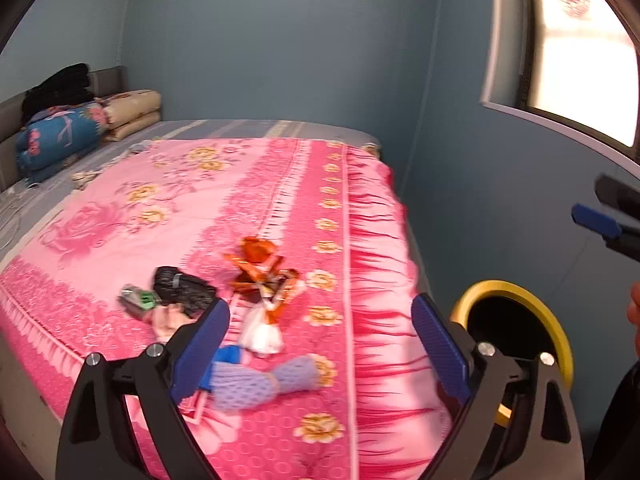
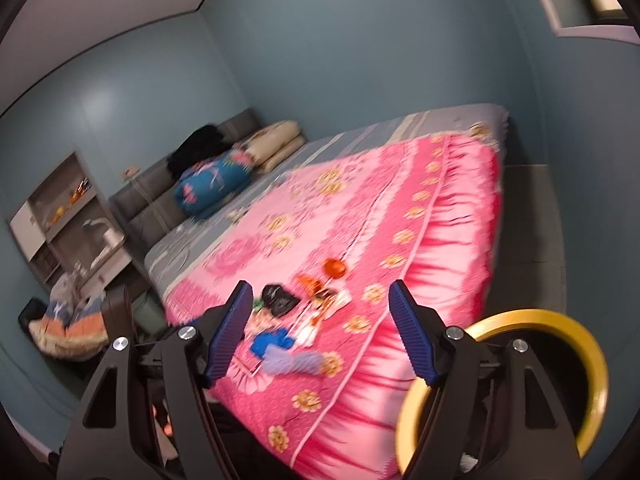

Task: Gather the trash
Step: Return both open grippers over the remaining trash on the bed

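On bedspread (image 1: 256,184): crumpled (orange) wrapper (image 1: 260,264).

trash (image 1: 256,312) | mixed wrappers, scattered on pink bedspread | yellow-rimmed bin (image 1: 516,336) beside bed

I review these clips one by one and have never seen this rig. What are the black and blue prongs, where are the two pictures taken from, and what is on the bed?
A person carries a two-finger tool in each hand, each with a wide-angle camera looking along its fingers. One picture is from the left tool, the other from the right tool. Both are open and hold nothing. On the pink bedspread lies trash: an orange wrapper, a black bag, a purple mesh sleeve. A yellow-rimmed bin stands beside the bed.
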